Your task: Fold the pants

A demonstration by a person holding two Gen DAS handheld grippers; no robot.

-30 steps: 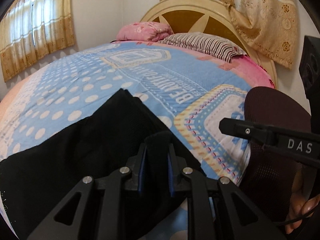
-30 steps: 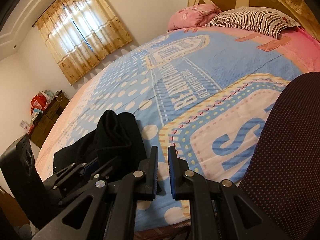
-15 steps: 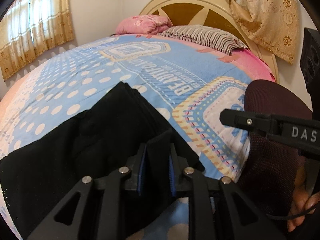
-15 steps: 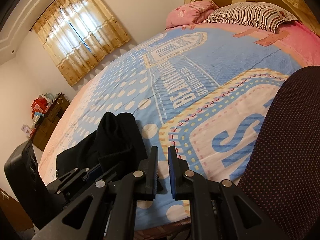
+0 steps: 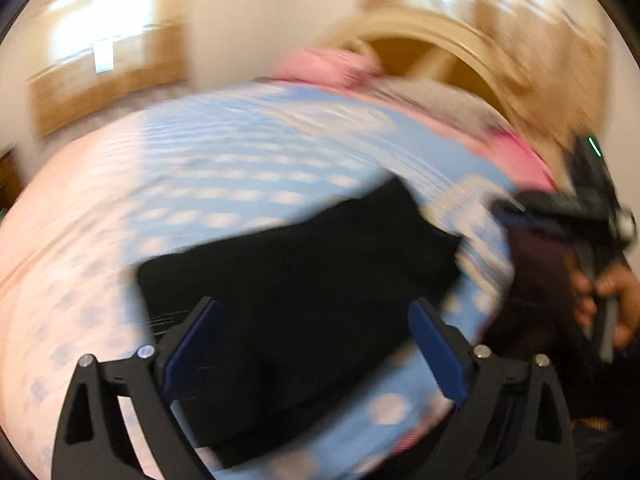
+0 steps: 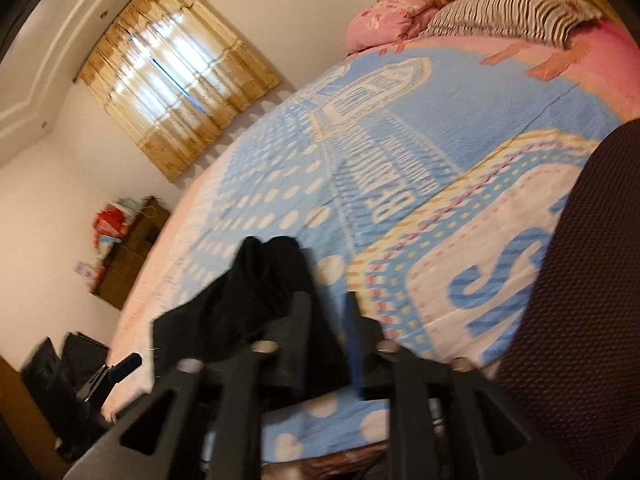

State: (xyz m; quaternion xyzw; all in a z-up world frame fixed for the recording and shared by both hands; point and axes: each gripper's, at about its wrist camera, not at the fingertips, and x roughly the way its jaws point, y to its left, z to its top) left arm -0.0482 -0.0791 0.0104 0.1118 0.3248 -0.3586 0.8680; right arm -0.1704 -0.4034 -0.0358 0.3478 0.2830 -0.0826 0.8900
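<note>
Letting go of the folded black cloth pants (image 5: 304, 280) on the blue dotted bedspread (image 5: 248, 168)

My left tongs (image 5: 316, 344) are gaping wide, gripping nothing — my right tongs (image 6: 326, 328) are just parting, pads off the cloth lying between them.

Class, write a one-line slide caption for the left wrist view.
Left gripper, jaws just opened wide, above black pants lying on the blue patterned bedspread; view motion-blurred.

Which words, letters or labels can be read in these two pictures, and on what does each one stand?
"S": a large striped blue letter on the white panel of the pale blue printed bedsheet.
Band of blue capitals on the same bedsheet: too blurred to read.
Left wrist view: all is blurred by motion; nothing can be read there.
</note>
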